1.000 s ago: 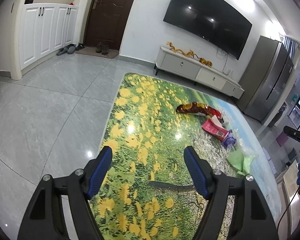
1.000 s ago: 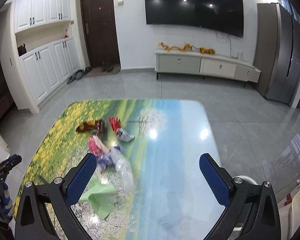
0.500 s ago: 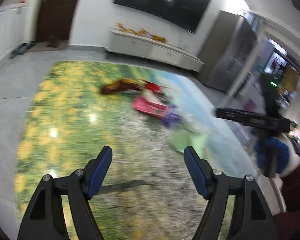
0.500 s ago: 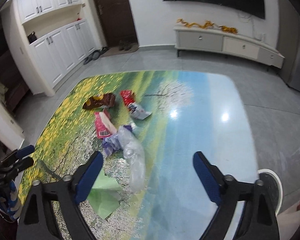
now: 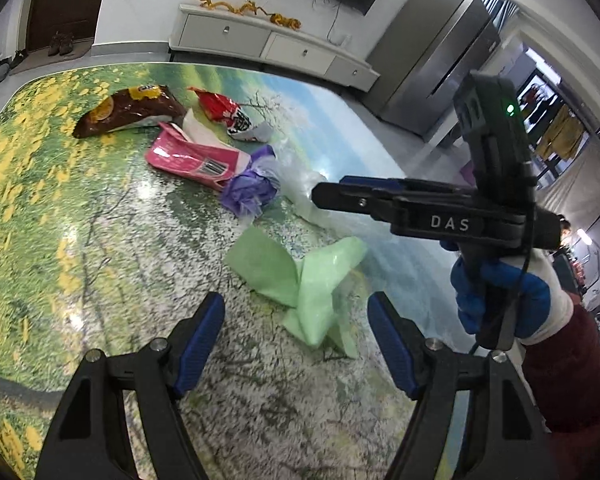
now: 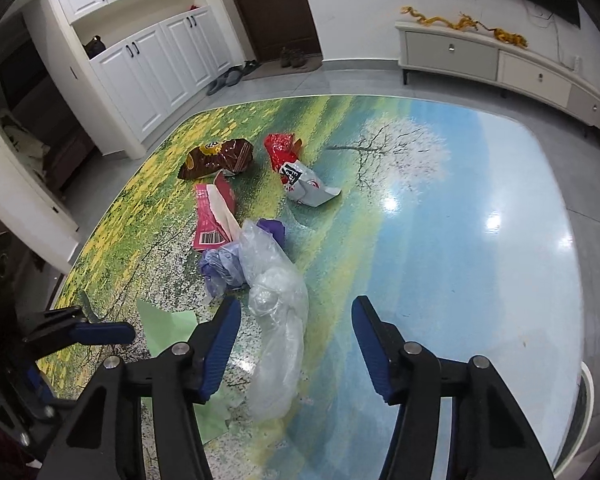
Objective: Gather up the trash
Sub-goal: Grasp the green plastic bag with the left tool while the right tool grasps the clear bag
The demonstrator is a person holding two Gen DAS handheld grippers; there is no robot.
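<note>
the trash lies clustered on a glossy table [image 6: 440,240] printed with a meadow scene: a shiny brown snack bag [image 6: 218,158], a crinkled red-and-white wrapper [image 6: 296,170], a flat pink packet [image 6: 212,216], a crumpled purple wad [image 6: 222,266], a clear filmy plastic bag [image 6: 278,320] and a folded pale-green bag [image 5: 300,280]. the right gripper [image 6: 296,344] is closing with the clear bag between its blue ribbed pads, not yet pressed. the left gripper [image 5: 296,340] stands fairly wide and empty just before the green bag.
</note>
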